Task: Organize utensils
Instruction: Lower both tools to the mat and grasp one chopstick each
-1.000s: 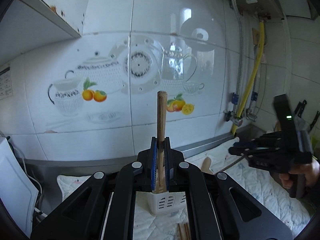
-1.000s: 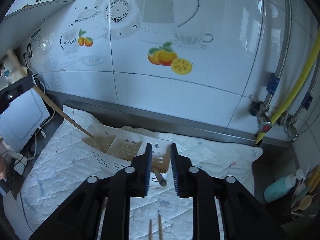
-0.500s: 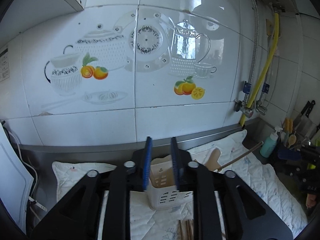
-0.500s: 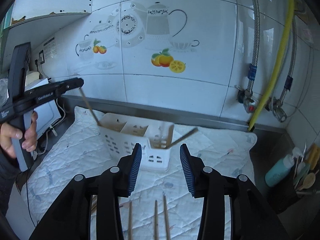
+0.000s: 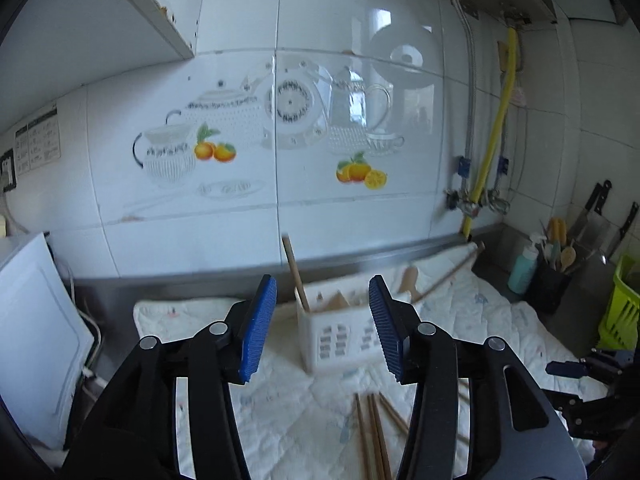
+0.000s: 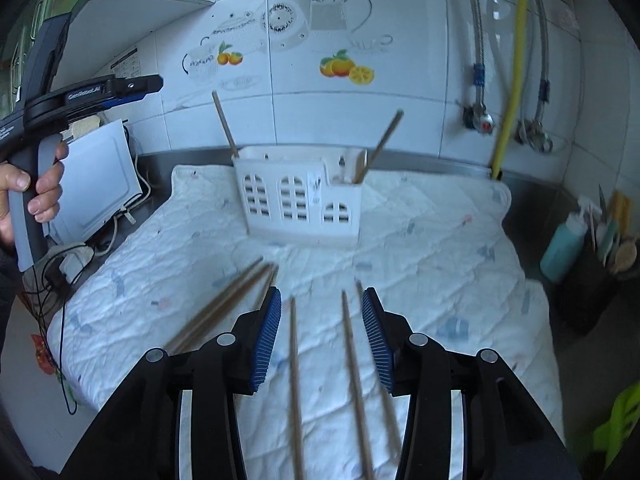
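Released since a second ago, one chopstick [image 5: 295, 273] now leans in the white caddy [image 6: 300, 200] beside another chopstick [image 6: 380, 146], as the left gripper [image 5: 322, 322] opens empty and the right gripper [image 6: 321, 334], half open, holding nothing, hovers over loose chopsticks [image 6: 294, 376] left on the quilted mat [image 6: 420, 248].

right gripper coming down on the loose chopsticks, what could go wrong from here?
1. Two chopsticks lie between the open right gripper: it may pinch both, or roll one away.
2. The white caddy looks light, with chopsticks leaning outward; another insertion could tip it.
3. The quilted mat is wrinkled, so sticks may snag.
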Demonstrator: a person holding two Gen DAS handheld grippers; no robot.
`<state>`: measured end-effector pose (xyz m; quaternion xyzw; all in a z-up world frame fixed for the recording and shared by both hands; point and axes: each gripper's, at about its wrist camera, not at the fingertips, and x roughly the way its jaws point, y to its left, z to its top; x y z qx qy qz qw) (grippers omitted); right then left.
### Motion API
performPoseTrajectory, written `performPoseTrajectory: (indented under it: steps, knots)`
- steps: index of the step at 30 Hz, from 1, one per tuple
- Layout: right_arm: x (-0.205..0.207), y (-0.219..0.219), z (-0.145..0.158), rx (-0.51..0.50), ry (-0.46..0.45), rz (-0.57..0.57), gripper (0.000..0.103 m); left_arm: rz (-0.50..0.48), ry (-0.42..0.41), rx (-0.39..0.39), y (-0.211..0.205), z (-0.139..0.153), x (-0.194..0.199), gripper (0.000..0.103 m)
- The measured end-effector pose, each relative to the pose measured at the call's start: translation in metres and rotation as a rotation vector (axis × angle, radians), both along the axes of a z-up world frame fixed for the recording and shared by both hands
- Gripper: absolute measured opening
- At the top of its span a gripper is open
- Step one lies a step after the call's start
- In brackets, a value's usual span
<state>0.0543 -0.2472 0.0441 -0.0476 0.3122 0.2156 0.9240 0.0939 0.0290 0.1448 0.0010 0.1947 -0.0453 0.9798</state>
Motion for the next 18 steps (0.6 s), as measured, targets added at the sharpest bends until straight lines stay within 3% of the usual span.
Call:
performPoseTrajectory:
  steps: [12,18]
  knots:
    - [-0.052,-0.01,-0.066,-0.041,0.066,-0.038,0.039,0.005,0.229,0.012,-0.009,-0.121,-0.066,0.049]
    - [-0.065,-0.011,-0.085,-0.039,0.09,-0.049,0.038,-0.013,0.357,-0.037,-0.011,-0.174,-0.082,0.048]
